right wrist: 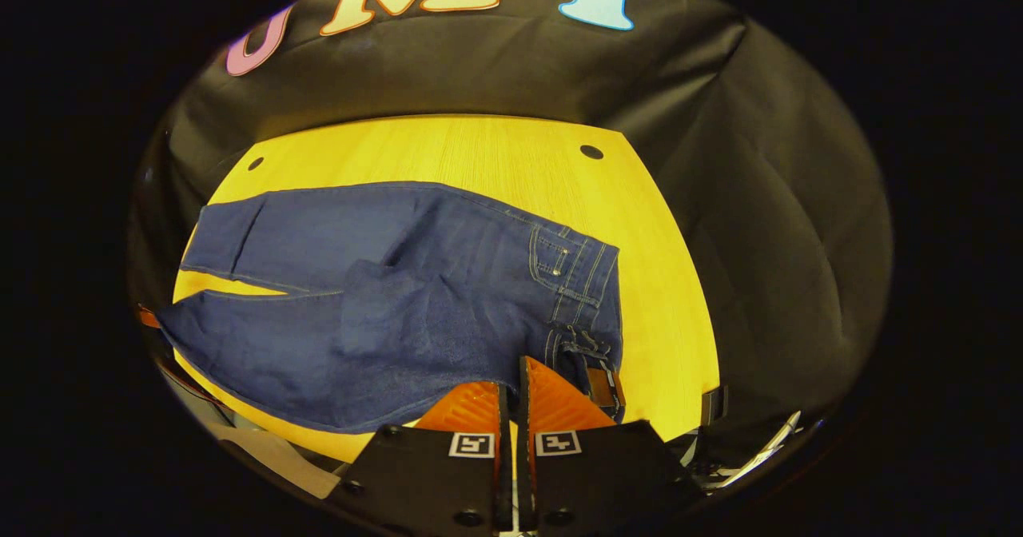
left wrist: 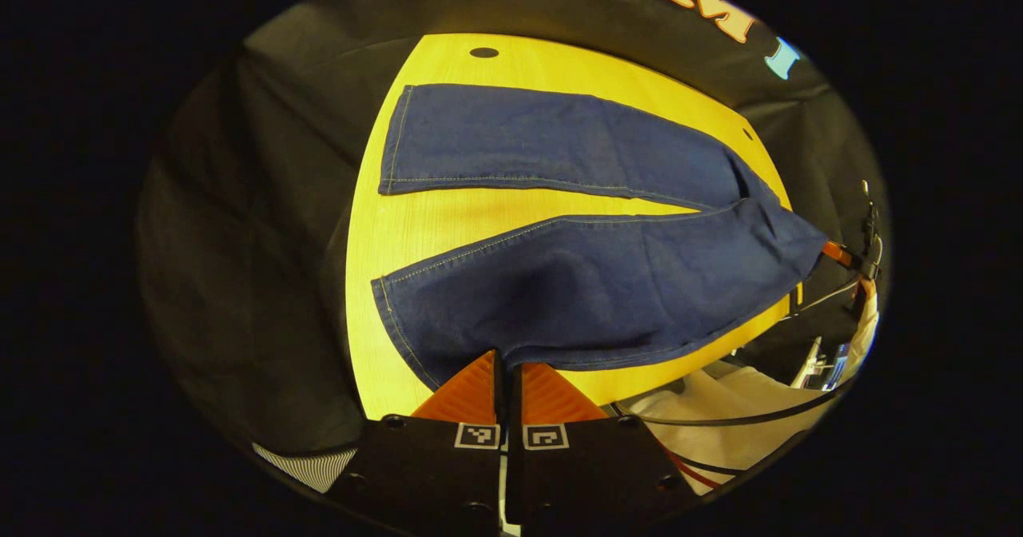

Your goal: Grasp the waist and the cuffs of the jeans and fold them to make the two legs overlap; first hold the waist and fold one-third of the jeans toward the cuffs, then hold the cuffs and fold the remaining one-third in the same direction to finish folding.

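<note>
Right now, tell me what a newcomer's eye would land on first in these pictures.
The dark blue jeans come first, spread across the bright yellow wooden table with the legs still apart in a V. Next, the left gripper is shut on the near leg's edge by the cuff, lifting it, while the right gripper pinches the near edge of the waistband.

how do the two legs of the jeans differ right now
The far leg lies flat on the yellow table; the near leg is lifted and bulges where the left gripper pinches its edge. The far leg's cuff sits squarely on the table, while the near leg's cuff curves toward the table's front edge. Both are dark blue denim with light stitching, joined at the waist.
</note>
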`<state>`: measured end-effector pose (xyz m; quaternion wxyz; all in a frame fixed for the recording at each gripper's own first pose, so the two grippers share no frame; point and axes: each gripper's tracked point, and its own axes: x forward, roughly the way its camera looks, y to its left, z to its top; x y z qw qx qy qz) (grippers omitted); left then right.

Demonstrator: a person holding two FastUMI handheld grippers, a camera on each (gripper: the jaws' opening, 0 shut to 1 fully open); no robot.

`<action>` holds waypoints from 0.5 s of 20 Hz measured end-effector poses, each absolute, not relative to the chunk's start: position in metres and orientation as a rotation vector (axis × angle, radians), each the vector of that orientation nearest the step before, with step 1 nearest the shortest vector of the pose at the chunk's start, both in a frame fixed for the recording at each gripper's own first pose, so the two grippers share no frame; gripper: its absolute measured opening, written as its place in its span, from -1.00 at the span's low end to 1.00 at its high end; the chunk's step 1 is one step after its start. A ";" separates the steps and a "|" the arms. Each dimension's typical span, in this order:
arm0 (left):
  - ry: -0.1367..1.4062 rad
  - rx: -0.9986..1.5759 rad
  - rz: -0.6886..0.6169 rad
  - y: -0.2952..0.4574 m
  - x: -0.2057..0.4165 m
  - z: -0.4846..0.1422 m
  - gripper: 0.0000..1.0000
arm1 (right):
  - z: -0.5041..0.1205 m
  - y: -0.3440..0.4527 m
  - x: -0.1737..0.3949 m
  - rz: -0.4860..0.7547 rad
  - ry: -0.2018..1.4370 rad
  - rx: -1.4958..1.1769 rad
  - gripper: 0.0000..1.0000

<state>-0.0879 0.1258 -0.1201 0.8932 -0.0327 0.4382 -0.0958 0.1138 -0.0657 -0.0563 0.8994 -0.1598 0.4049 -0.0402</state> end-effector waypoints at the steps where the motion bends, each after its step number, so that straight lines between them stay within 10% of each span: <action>1: 0.925 -0.058 -0.199 0.130 -0.088 -0.111 -1.00 | -0.055 -0.065 0.115 -0.077 0.860 -0.328 -0.91; 10: 0.985 -0.072 -0.092 0.158 -0.034 -0.039 -1.00 | -0.038 -0.051 0.178 0.004 0.975 -0.248 -0.91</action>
